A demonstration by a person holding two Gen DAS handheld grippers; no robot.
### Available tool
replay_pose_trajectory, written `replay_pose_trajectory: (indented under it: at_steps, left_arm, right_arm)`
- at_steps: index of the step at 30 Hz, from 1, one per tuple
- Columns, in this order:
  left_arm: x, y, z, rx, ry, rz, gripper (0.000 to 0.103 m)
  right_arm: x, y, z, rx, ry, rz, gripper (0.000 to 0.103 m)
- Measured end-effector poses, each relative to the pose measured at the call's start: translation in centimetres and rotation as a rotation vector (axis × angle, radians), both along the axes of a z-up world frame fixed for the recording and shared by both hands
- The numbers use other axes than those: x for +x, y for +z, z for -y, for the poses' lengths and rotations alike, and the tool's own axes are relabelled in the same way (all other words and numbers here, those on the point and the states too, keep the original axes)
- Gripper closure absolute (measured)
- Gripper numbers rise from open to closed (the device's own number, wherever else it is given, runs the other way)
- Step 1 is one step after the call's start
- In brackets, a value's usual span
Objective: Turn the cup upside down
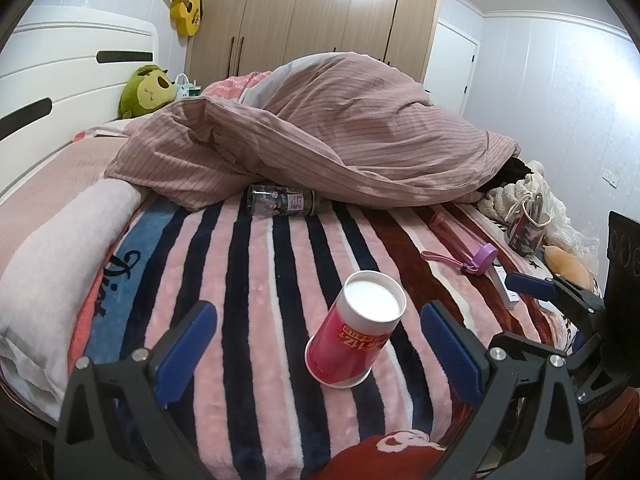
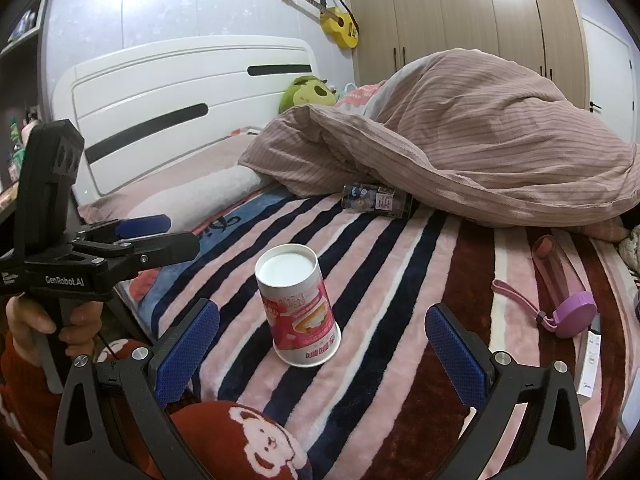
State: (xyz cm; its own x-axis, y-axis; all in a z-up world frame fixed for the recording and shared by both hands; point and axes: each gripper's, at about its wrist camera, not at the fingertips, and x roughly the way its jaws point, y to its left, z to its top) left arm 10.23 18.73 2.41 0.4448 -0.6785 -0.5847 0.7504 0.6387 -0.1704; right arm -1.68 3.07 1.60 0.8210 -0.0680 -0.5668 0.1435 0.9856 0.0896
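left gripper (image 1: 318,346) spread wide, flanking the cup (image 1: 354,330) without touching. right gripper (image 2: 322,354) likewise wide apart, just short of it. cup upside down on the striped blanket (image 2: 400,280), base up, tilted slightly.

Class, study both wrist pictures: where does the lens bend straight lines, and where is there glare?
Left wrist view: wardrobe edges bow outward, dark corners, ceiling-light glare on its top. Right wrist view: headboard curves, wardrobe leans; the cup is sharp, softly shadowed.
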Motion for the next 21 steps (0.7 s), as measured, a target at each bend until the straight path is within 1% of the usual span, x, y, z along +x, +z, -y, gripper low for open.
replay_pose_trajectory:
  at_steps: [21]
  left_arm:
    - [-0.06,0.16,0.05,0.001,0.000,0.002,0.002]
  right_arm:
    - [-0.13,0.21,-0.28,0.015,-0.007,0.005,0.000]
